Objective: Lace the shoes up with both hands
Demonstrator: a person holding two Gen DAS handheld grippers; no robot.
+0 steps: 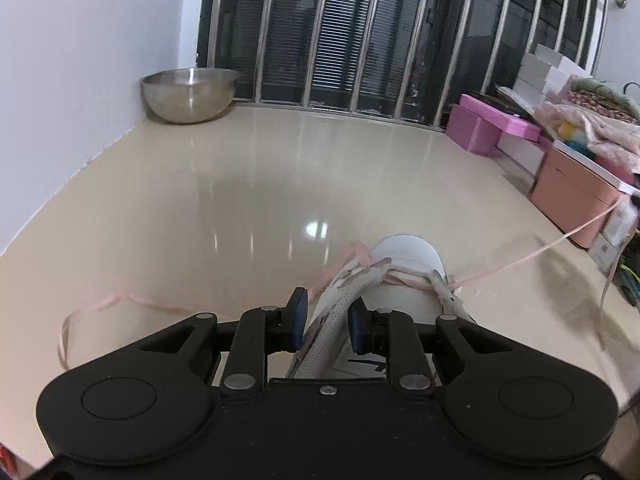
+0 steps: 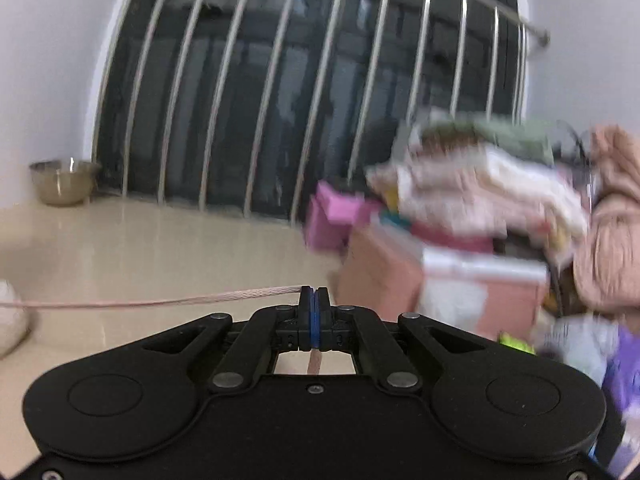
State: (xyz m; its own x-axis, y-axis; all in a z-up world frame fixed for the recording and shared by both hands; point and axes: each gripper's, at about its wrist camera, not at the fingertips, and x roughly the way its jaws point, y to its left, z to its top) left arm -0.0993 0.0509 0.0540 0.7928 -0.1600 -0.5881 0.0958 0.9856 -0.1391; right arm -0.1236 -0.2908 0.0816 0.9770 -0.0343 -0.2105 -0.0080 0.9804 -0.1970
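Observation:
A white shoe (image 1: 408,272) stands on the glossy beige floor, toe pointing away, in the left wrist view. My left gripper (image 1: 328,312) is shut on the shoe's white padded upper edge, its blue pads (image 1: 299,316) pressing either side. A pink lace (image 1: 520,258) runs taut from the eyelets to the right edge, and its other end (image 1: 120,300) lies loose on the floor at the left. In the right wrist view my right gripper (image 2: 315,300) is shut on the pink lace (image 2: 200,300), which stretches left toward the shoe (image 2: 10,320) at the frame's edge.
A steel bowl (image 1: 188,96) sits in the far left corner by the white wall. A metal railing (image 1: 360,40) closes off the back. Pink boxes (image 1: 480,128) and a pile of fabric (image 1: 592,128) crowd the right side.

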